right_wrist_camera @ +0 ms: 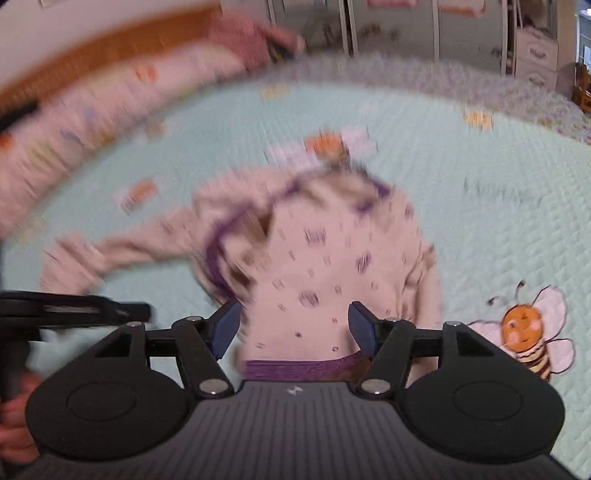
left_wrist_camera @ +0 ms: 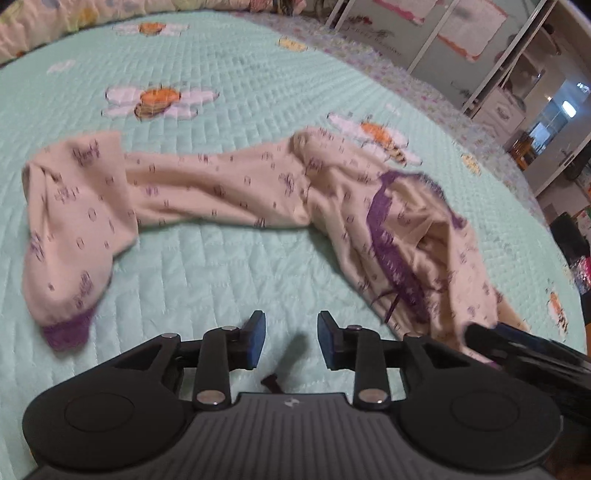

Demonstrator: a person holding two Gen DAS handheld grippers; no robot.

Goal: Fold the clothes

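A cream pyjama garment with small purple prints lies crumpled on the mint quilt. One long limb runs left and ends in a purple cuff. Its purple-trimmed opening lies at the right. My left gripper hovers over bare quilt just in front of the garment, open, with nothing between its blue pads. In the blurred right wrist view, my right gripper stands open over the garment, near its purple band; the pads do not press the cloth.
The quilt carries bee and daisy patches. Patterned pillows line the far edge of the bed. Cupboards and shelves stand beyond the bed at the right. A hand holds the left gripper.
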